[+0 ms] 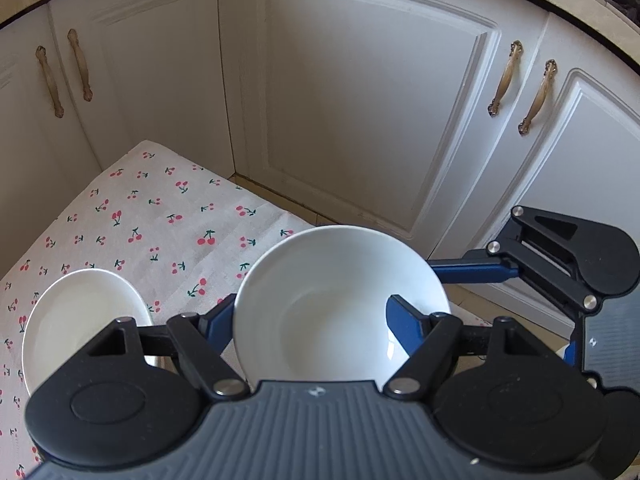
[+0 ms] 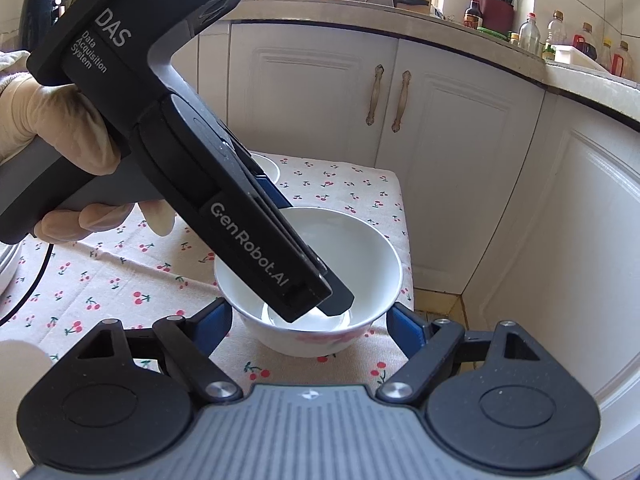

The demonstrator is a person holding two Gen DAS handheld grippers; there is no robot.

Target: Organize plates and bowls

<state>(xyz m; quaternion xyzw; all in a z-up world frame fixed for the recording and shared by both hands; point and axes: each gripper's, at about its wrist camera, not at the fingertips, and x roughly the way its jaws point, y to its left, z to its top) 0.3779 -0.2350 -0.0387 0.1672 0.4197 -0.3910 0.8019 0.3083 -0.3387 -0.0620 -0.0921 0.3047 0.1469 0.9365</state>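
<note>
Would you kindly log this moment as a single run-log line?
left gripper: one finger inside white bowl, one outside | right gripper: flanks bowl, grip unclear | cherry cloth beneath | small dish beside

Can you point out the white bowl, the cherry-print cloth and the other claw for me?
white bowl (image 1: 320, 300): left wrist view, inner wall.
cherry-print cloth (image 1: 160, 216): left wrist view, bare patch behind the bowl.
right claw (image 1: 472, 270): left wrist view, its blue finger beside the bowl.
</note>
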